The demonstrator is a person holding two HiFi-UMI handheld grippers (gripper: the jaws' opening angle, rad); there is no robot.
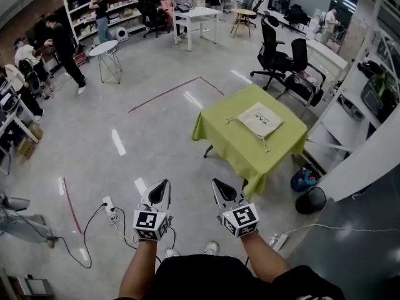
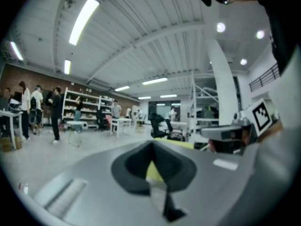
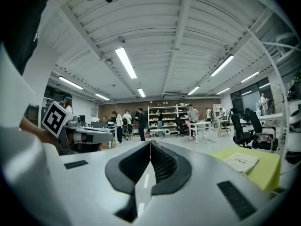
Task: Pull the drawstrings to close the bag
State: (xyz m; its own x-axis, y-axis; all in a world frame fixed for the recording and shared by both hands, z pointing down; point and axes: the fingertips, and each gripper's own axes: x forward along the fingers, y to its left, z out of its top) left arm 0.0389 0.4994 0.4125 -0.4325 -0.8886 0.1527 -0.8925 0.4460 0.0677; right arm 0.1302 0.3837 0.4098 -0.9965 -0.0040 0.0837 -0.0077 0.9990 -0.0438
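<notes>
A beige drawstring bag [image 1: 260, 119] lies flat on a table under a lime-green cloth [image 1: 237, 145], its cords trailing off both sides. The same bag [image 3: 241, 162] shows small at the right of the right gripper view. Both grippers are held out in front of me over the floor, well short of the table. My left gripper [image 1: 164, 183] is shut with nothing in it, and my right gripper [image 1: 215, 182] is shut and empty too. In the left gripper view the left gripper [image 2: 153, 142] has its jaws meeting, with a strip of the green cloth [image 2: 153, 172] seen past them.
Black office chairs [image 1: 282, 61] stand behind the table. A blue bag [image 1: 304, 179] and a black bin [image 1: 310, 200] sit on the floor at its right. A power strip [image 1: 110, 209] with cables lies near my feet. Several people stand by shelves and white tables [image 1: 196, 16] far off.
</notes>
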